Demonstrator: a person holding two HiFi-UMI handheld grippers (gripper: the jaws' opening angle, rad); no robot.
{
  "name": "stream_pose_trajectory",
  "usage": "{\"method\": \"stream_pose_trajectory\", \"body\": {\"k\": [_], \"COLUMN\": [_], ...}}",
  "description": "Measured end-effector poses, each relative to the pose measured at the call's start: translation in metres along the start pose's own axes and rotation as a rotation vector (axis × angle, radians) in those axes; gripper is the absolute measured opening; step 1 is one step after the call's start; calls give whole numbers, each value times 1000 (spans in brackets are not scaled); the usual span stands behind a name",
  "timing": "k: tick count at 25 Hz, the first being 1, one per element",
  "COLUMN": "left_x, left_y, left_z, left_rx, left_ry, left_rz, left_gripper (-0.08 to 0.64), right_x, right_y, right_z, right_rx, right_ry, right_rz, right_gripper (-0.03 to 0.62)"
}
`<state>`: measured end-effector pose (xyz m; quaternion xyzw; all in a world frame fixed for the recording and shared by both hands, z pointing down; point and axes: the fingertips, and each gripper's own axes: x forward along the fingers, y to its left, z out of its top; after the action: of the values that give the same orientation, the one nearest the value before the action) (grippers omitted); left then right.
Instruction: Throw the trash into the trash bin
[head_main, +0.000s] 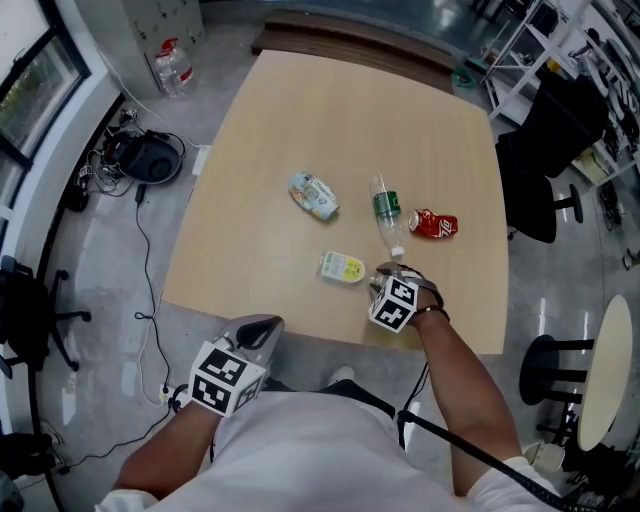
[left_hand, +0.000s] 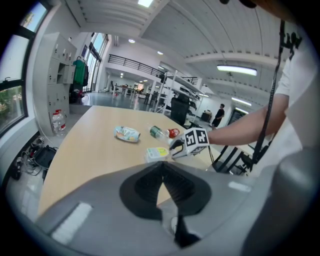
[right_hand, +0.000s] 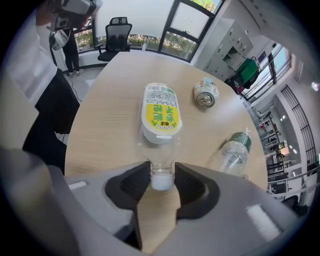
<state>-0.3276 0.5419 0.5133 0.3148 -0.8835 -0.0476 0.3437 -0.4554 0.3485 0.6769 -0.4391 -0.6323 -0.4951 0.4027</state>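
A clear bottle with a yellow label (head_main: 342, 266) (right_hand: 161, 112) lies on the wooden table (head_main: 300, 110) near its front edge. My right gripper (head_main: 381, 276) (right_hand: 162, 181) points steeply down, its jaws shut on the bottle's neck just behind the white cap (right_hand: 161, 183). A clear bottle with a green label (head_main: 387, 212) (right_hand: 233, 150), a crushed red can (head_main: 434, 224) and a pale blue-green can (head_main: 314, 195) (right_hand: 205, 94) lie further back. My left gripper (head_main: 264, 328) (left_hand: 161, 167) hangs off the table's front edge, shut and empty.
Black office chairs (head_main: 545, 150) stand to the right of the table, with a small round table (head_main: 610, 370) beyond them. On the floor to the left lie cables and a black bag (head_main: 148, 158). Water bottles (head_main: 172, 68) stand on the floor at the back left.
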Motion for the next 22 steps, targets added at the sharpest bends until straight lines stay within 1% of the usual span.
{"method": "stream_pose_trajectory", "body": {"k": [5,8,14,18,22], "left_x": [1,2,1,0,0], "left_y": [1,0,-2,-6,-8], "left_z": [0,2,6,8,10], "left_rx": [7,19,53,83,97], "left_ry": [-3,-2,-4,5,15], "left_rz": [-6,-23,-67,-108,-152], "left_gripper": [8,8,8,8,8], "right_x": [-3,-8,-24,-43,-71], "right_y": [2,8,25,35,41], "right_z": [1,3,7,5,10], "right_rx": [12,76,328,467,621], "right_ry": [-12,-35,-101,-151,-228], "right_rz": [-27,-19,9,-10,-36], "right_gripper": [152,149,146,146,146]}}
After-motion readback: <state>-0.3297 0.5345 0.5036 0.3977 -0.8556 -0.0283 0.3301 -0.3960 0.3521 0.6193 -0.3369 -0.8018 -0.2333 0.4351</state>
